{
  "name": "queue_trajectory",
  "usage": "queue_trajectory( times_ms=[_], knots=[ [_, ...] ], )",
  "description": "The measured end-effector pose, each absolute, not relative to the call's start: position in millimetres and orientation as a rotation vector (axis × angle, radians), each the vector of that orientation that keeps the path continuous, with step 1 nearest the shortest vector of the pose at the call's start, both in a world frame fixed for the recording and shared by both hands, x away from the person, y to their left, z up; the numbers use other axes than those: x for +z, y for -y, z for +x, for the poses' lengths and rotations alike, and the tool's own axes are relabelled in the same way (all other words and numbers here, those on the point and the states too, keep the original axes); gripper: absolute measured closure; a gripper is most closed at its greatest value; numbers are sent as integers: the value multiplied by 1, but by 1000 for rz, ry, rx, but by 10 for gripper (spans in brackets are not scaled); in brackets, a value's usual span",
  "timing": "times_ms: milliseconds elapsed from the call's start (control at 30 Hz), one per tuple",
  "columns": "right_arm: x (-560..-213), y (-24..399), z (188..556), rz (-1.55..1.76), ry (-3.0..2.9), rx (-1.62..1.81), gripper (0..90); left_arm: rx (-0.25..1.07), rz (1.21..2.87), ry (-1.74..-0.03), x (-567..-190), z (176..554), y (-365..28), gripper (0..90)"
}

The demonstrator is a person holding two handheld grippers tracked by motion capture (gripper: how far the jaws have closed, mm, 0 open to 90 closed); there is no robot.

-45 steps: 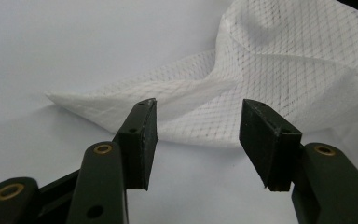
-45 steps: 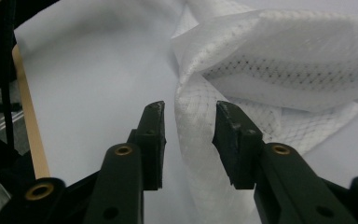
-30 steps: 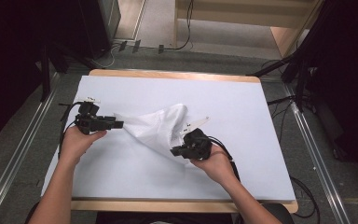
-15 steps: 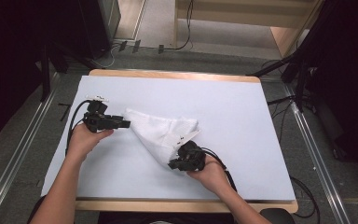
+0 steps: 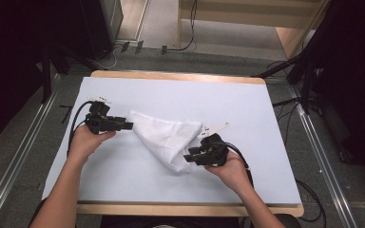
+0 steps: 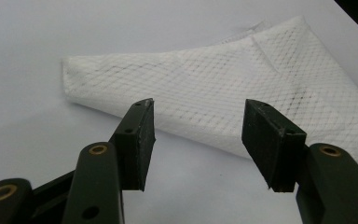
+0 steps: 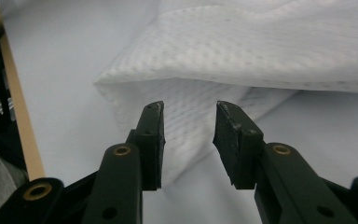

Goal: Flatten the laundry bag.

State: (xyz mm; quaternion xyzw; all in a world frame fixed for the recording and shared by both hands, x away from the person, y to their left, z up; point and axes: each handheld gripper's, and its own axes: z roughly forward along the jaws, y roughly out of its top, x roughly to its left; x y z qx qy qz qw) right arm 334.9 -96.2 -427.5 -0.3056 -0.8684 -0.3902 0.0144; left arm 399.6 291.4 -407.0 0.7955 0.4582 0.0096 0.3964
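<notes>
I begin with my right gripper (image 5: 193, 155). In the right gripper view its two black jaws (image 7: 189, 140) stand apart, and they have just been opening. Nothing is pressed between the pads. The white cloth (image 7: 261, 56) lies directly ahead of the tips, and a folded corner of it reaches down into the gap between the jaws, but the pads do not squeeze it, so I call this gripper released. In the high view my right hand (image 5: 230, 166) holds the gripper low over the table, and its tips point to the near corner of the cloth, just beside it.

My left gripper (image 5: 126, 126) is released also. In the left gripper view the jaws (image 6: 198, 135) are wide apart and empty, and between them I see the bare light surface. The cloth (image 6: 223, 93) begins just past the tips; its near edge runs across in front of both pads, and its blunt folded end is ahead and to the left of the left pad. I cannot tell if the tips touch the fabric. My left hand (image 5: 88, 142) holds the gripper almost level.

The cloth (image 5: 166, 137) is folded into a rough triangle and lies flat between the two grippers, one corner towards each. Under everything is the table (image 5: 247, 104) with a pale cover, and a wooden edge shows at the near and far sides. A black cable trails from behind each gripper.
</notes>
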Motion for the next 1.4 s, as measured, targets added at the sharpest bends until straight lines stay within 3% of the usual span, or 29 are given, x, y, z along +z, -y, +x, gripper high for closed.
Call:
queue_trajectory(
  times_ms=[200, 700, 1200, 1400],
  knots=[
    [-420, 120, 358, -1102, 2696, -1272, 625, 35, 2014, -1160, -406, 397, -295, 450],
    [-419, 118, 408, -1260, 2707, -1301, 548, 58, 2008, -1193, -406, 380, -306, 448],
    [-462, 102, 440, -1335, 2713, -1130, 362, 70, 1976, -1253, -409, 367, -326, 445],
    [-467, 103, 434, -1340, 2771, -1153, 457, 70, 1979, -1250, -409, 369, -324, 445]
  ],
)
